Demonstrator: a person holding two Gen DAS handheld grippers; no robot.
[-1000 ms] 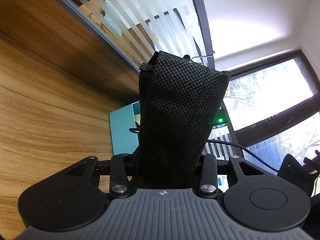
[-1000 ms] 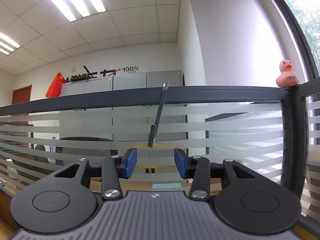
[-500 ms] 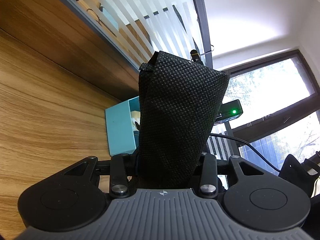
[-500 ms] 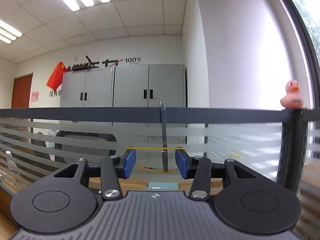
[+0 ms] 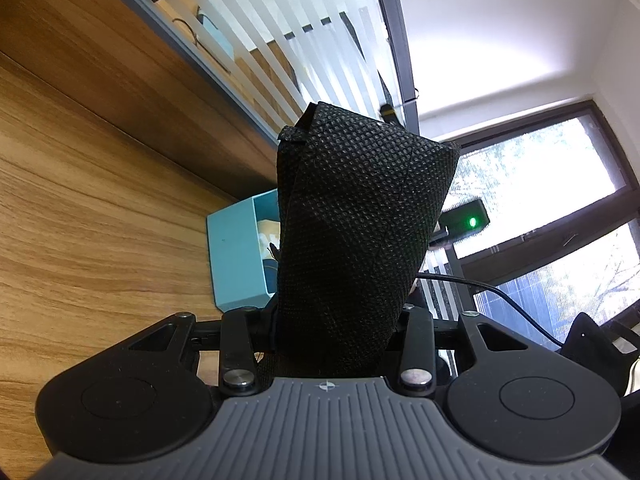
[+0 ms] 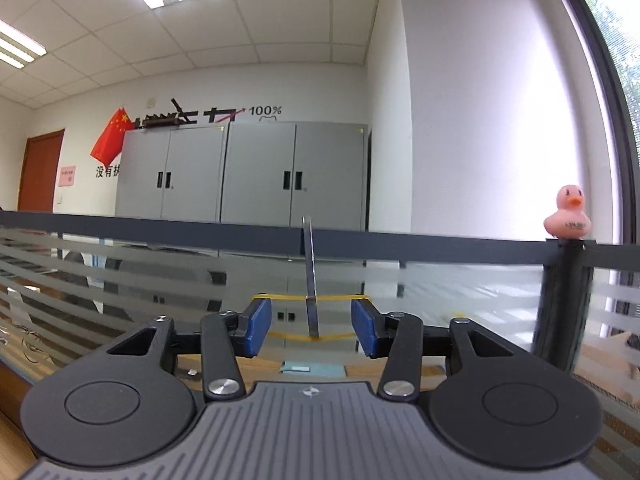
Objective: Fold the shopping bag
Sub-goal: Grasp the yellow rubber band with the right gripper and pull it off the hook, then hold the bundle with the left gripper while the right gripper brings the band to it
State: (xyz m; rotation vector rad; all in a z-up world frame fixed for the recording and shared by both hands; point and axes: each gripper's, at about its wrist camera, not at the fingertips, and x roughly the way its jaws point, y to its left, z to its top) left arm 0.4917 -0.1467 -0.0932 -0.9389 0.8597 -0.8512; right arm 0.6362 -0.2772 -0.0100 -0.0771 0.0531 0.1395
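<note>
Two grippers are mine, and only one has anything in it. Starting at my left gripper (image 5: 334, 320): its jaws are closed on the folded shopping bag (image 5: 356, 216), a black woven bundle that stands up from between them and fills the middle of my left wrist view. The fingertips themselves are hidden behind the fabric, so I see only the linkage arms on either side, with the bag wedged between them. To the left of the bag lies the wooden tabletop (image 5: 80, 208). Just beyond the fingers, partly behind the bag's left edge, sits a teal box (image 5: 236, 256), its open side turned toward the bag. Past the bag's right edge a small black device (image 5: 466, 222) shows a green light, and a black cable (image 5: 500, 292) trails away below it toward the window.

On my right gripper (image 6: 311, 326), the blue pads (image 6: 256, 330) stand well apart with nothing between them; the jaws have just been opening a little wider. Ahead of the fingers runs a striped glass partition (image 6: 120, 280), and a thin metal clip (image 6: 310, 280) hangs down from its dark top rail, lined up with the gap between my pads but beyond them. Far to the right of the fingers, a pink rubber duck (image 6: 568, 218) sits on the partition's corner post. The bag is not in this view.
</note>
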